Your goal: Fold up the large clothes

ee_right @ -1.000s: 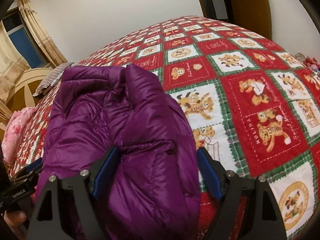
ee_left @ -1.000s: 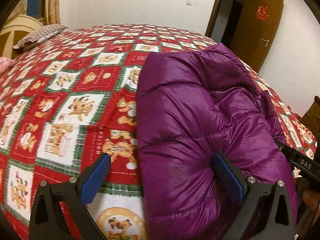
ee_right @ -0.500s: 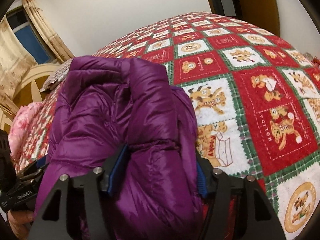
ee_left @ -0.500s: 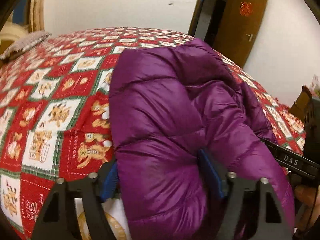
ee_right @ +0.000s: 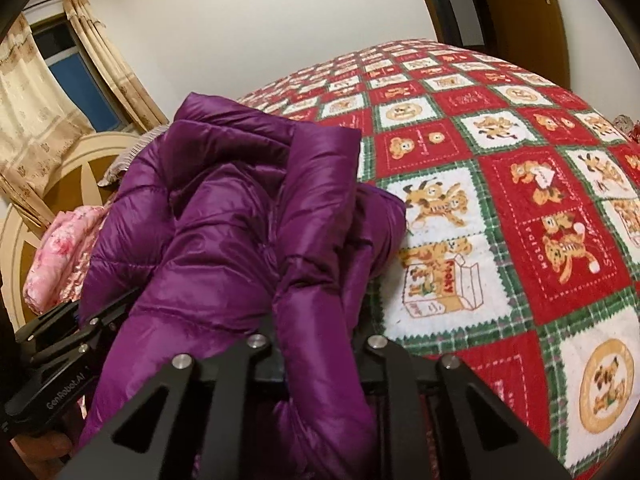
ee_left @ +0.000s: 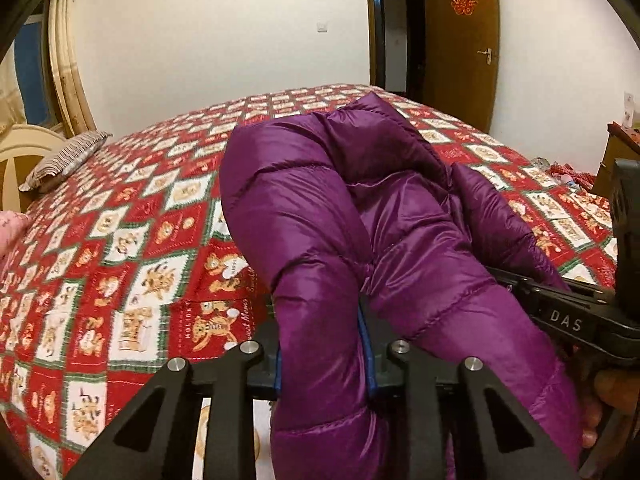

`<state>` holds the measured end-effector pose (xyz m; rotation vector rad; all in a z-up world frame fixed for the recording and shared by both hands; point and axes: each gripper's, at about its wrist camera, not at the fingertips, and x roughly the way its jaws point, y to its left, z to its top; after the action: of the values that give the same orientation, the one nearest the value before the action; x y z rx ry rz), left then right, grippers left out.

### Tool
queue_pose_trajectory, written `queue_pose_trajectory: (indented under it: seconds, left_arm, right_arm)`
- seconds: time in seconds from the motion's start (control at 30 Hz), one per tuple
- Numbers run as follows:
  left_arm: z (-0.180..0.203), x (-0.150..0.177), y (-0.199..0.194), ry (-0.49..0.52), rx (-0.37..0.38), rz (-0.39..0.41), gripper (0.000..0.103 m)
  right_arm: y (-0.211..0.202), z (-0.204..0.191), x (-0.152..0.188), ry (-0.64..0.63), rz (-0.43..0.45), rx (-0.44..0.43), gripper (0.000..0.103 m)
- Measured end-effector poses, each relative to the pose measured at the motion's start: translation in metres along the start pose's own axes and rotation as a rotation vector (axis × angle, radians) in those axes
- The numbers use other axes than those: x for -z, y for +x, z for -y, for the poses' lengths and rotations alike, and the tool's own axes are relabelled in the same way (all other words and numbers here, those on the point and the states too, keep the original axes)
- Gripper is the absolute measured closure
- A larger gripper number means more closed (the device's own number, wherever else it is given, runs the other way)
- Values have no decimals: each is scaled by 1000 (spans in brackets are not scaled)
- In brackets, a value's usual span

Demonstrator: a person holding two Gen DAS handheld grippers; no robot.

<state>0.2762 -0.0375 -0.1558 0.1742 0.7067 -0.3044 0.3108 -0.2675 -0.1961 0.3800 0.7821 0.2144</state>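
Both grippers, wide apart a second ago, now clamp the near edge of the purple down jacket [ee_left: 360, 216] — left gripper [ee_left: 322, 360], right gripper [ee_right: 318, 360] — lifting it off the bed [ee_left: 120, 240], ready for a fold.

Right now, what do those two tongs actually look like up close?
Both tongs, left tongs and right tongs, are matte black angular frames with triangular cutouts and silver bolt heads. The left shows blue pads. White lettering marks their sides: "DAS" and "GenRobot.AI".
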Motion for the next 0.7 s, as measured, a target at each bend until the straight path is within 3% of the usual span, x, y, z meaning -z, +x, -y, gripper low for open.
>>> queue_pose_trajectory:
  seconds: [0.7]
  left_arm:
    - [-49,5,-76,-77,-65,123,78]
  right_arm:
    - [-17,-77,-8,-158,33,-94,85]
